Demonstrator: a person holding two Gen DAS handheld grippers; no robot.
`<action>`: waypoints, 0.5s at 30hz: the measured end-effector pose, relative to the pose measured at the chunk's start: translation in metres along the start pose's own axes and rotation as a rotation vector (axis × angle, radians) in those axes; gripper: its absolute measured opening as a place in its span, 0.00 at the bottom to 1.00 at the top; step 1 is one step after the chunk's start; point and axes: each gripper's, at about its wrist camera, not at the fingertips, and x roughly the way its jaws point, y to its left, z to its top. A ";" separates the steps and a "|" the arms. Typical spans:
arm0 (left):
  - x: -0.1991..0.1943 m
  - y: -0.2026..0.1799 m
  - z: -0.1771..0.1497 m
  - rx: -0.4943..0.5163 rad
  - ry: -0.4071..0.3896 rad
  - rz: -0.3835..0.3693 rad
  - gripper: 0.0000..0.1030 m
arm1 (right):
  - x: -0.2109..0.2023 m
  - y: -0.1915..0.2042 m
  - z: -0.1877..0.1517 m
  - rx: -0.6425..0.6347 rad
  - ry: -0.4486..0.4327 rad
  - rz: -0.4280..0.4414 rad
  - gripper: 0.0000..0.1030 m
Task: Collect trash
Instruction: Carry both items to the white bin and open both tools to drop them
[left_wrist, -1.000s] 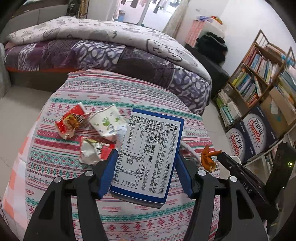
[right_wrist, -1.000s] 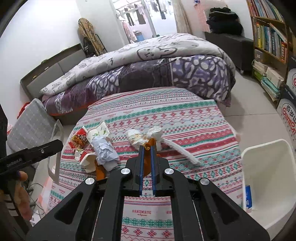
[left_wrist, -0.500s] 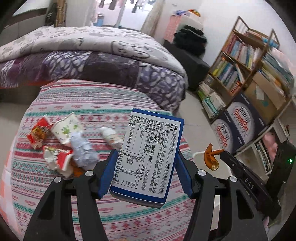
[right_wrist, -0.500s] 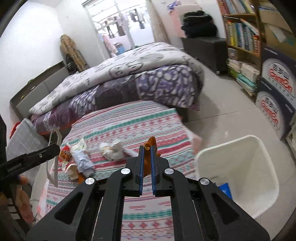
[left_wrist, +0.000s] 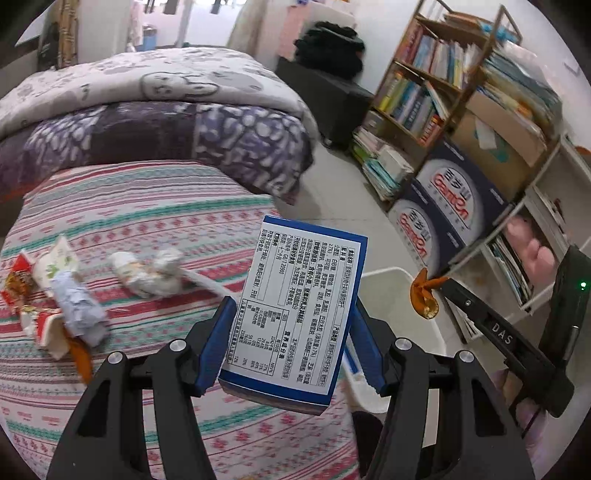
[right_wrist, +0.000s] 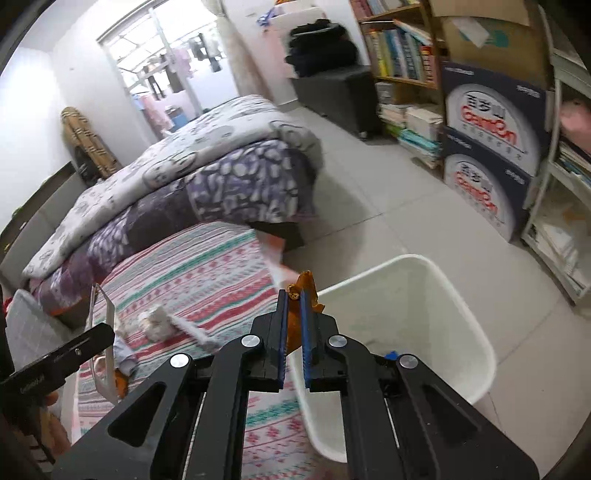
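Bin (right_wrist: 443, 280): white, on floor just beside patterned table (right_wrist: 207, 266); mouth up.
Orange wrapper (right_wrist: 301, 286): pinched in right gripper (right_wrist: 291, 321), jaws nearly closed; bin rim directly ahead-right, below.
Blue box (left_wrist: 295, 314): clamped mid-width in left gripper (left_wrist: 291, 347), long axis upright; bin behind, right.
Nearer bin: right, likely.
Left on table: crumpled paper (left_wrist: 147, 273), wrappers (left_wrist: 48, 295).

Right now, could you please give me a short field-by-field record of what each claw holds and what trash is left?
left claw: shut on blue-and-white box
right claw: shut on orange wrapper
bin: white, on floor beside striped cloth
trash left on cloth: crumpled tissue; red wrappers; paper wad
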 end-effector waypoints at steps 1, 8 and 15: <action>0.002 -0.004 0.000 0.005 0.003 -0.006 0.58 | -0.002 -0.006 0.001 0.012 -0.007 -0.023 0.09; 0.027 -0.045 -0.007 0.058 0.039 -0.037 0.58 | -0.014 -0.050 0.008 0.123 -0.051 -0.132 0.54; 0.048 -0.083 -0.018 0.121 0.074 -0.056 0.58 | -0.023 -0.079 0.009 0.222 -0.070 -0.151 0.70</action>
